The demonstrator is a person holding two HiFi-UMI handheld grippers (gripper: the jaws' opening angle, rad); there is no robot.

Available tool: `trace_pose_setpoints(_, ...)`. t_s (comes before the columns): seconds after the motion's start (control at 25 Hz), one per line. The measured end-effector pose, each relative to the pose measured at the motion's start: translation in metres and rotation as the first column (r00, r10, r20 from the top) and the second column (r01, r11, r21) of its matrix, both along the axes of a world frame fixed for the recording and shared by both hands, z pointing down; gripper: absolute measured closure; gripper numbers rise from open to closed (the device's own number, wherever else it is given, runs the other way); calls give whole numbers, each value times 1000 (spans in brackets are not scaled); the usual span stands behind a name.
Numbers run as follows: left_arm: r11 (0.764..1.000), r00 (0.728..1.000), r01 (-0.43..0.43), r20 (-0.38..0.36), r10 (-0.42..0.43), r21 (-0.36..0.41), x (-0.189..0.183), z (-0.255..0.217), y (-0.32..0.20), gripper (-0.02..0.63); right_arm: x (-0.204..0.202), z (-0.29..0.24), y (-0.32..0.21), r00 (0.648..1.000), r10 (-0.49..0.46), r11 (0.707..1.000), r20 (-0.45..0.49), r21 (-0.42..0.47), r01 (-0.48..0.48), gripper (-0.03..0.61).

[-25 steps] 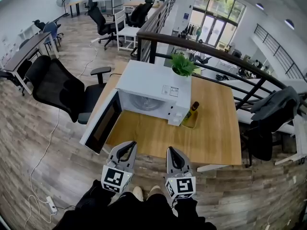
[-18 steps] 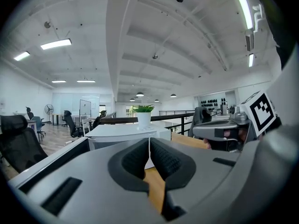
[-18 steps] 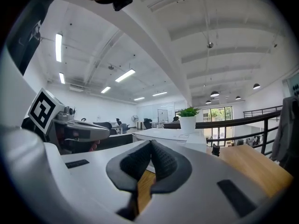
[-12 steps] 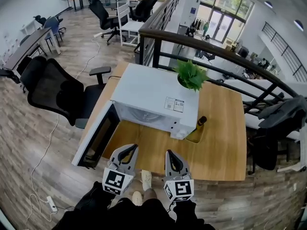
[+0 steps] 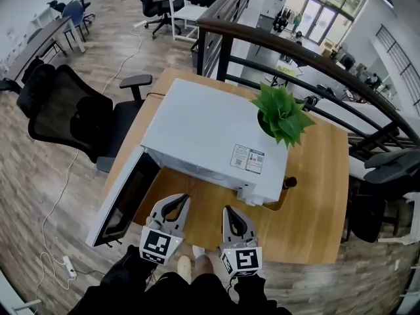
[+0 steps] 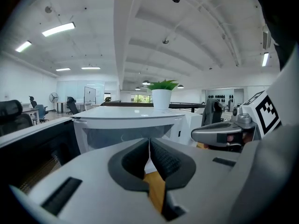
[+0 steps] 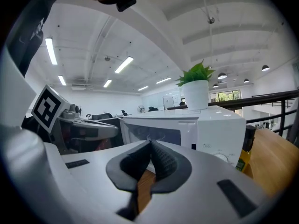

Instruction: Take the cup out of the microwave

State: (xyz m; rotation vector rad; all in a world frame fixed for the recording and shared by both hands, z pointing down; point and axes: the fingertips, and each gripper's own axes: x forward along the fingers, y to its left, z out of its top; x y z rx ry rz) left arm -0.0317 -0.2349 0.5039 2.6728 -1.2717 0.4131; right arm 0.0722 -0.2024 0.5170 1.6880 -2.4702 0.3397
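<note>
A white microwave [image 5: 203,133] stands on the wooden table [image 5: 315,209], its door [image 5: 118,199] swung open to the left. Inside its cavity, a faint pale cup [image 7: 154,136] shows in the right gripper view; the head view hides it. My left gripper [image 5: 176,201] and right gripper [image 5: 230,210] hover side by side at the table's near edge, in front of the microwave, both shut with nothing between their pads. In the left gripper view the left gripper [image 6: 149,146] points at the microwave [image 6: 133,125], and the right gripper [image 7: 150,146] likewise faces the microwave [image 7: 187,129].
A potted green plant [image 5: 282,113] sits on the microwave's top right corner. A dark bottle in a yellow holder [image 5: 283,190] stands right of the microwave. A black office chair [image 5: 72,113] is left of the table, a dark railing [image 5: 315,64] behind it.
The whole view has closed in on the microwave, which now looks larger and nearer. Both grippers stay shut and have come forward over the table's near edge.
</note>
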Motion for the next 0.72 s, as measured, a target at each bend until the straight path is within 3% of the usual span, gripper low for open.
trace_pose_setpoints(0.48, 997, 999, -8, -42, 5, -80, 6, 55, -62, 583, 1, 47, -53, 1000, -12, 996, 9, -86, 13, 563)
trace_pose_setpoints(0.64, 991, 997, -52, -59, 45, -126, 11, 69, -75, 581, 2, 55, -59, 1000, -1, 994, 3, -112, 1, 563)
trace_pose_setpoints(0.68, 988, 996, -65, -62, 57, -138, 13, 73, -77, 553, 2, 56, -60, 1000, 0, 993, 4, -116, 1, 563)
trace_pose_setpoints(0.72, 985, 995, -80, -64, 71, -151, 15, 77, -79, 480, 2, 57, -61, 1000, -1, 993, 5, -118, 1, 563)
